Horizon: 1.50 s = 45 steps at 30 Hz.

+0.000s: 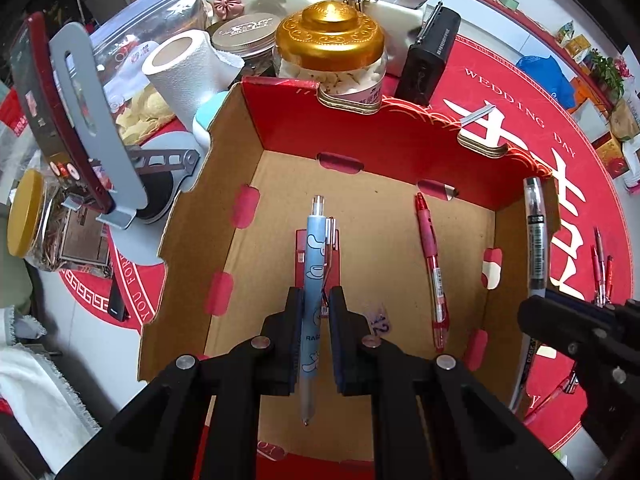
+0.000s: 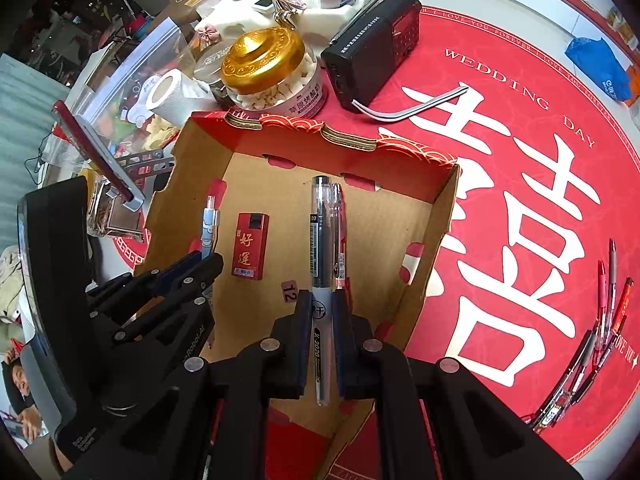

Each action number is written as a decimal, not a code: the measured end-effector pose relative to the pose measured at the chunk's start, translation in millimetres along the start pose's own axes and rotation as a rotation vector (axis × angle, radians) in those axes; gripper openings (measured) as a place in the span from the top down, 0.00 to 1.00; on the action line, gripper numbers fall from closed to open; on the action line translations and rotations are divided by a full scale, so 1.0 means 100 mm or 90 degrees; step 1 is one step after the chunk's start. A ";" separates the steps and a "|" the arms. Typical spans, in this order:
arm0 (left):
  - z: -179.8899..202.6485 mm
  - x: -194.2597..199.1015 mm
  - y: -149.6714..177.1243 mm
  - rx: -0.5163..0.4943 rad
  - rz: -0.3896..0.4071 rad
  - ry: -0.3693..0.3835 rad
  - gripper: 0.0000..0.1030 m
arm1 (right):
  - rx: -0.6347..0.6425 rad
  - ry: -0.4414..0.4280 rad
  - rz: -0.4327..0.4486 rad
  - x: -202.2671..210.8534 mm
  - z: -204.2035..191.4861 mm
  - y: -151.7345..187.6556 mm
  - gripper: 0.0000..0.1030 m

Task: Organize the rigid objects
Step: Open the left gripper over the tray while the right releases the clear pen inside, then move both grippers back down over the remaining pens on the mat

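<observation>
An open cardboard box with red outer walls sits on a red table mat; it also shows in the right wrist view. My left gripper is shut on a light blue pen and holds it over the box floor, above a red lighter. My right gripper is shut on a black and clear pen, over the box's right half; it also shows in the left wrist view. A red pen lies on the box floor. Several more pens lie on the mat at right.
Behind the box stand a gold-lidded jar, a paper roll, a black radio and a zip bag. A phone on a grey stand and a yellow-lidded jar are left of the box.
</observation>
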<state>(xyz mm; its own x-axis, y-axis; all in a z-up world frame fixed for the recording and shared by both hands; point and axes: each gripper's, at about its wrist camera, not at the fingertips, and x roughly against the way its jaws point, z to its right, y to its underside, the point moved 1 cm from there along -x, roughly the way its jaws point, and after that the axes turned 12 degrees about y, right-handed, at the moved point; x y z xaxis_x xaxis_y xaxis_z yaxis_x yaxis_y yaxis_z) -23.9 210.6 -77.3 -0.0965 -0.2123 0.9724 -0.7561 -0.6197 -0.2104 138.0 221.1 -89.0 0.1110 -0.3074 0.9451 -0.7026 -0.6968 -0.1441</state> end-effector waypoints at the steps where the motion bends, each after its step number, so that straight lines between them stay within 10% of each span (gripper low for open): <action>1: 0.01 -0.01 -0.01 -0.002 -0.001 -0.001 0.87 | 0.000 0.000 -0.001 -0.01 0.00 -0.02 0.89; 26: 0.06 -0.53 -0.12 -0.055 -0.068 0.004 0.86 | 0.010 0.038 -0.033 -0.42 0.04 -0.20 0.89; 29: 0.07 -0.55 -0.11 -0.066 -0.067 0.011 0.58 | 0.001 0.028 -0.025 -0.42 0.06 -0.20 0.89; 31: 0.08 -0.55 -0.11 -0.071 -0.066 0.009 0.00 | 0.003 0.023 -0.030 -0.42 0.06 -0.19 0.68; 32: 0.08 -0.53 -0.12 -0.071 -0.055 0.008 0.00 | 0.002 0.025 -0.026 -0.40 0.07 -0.19 0.31; 35: 0.01 -0.50 -0.12 -0.051 -0.036 0.003 0.00 | -0.006 0.022 0.029 -0.17 0.07 -0.17 0.17; 45: 0.73 -0.08 0.19 -0.170 -0.005 0.040 0.00 | -0.157 0.112 0.044 0.32 1.13 0.54 0.15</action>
<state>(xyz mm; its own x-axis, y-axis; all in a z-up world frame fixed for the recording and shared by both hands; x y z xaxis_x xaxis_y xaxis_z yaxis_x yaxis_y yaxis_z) 9.7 145.3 -96.4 -0.1234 -0.1563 0.9800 -0.9000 -0.3985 -0.1769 183.3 100.7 -99.5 -0.0509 -0.2159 0.9751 -0.8557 -0.4940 -0.1541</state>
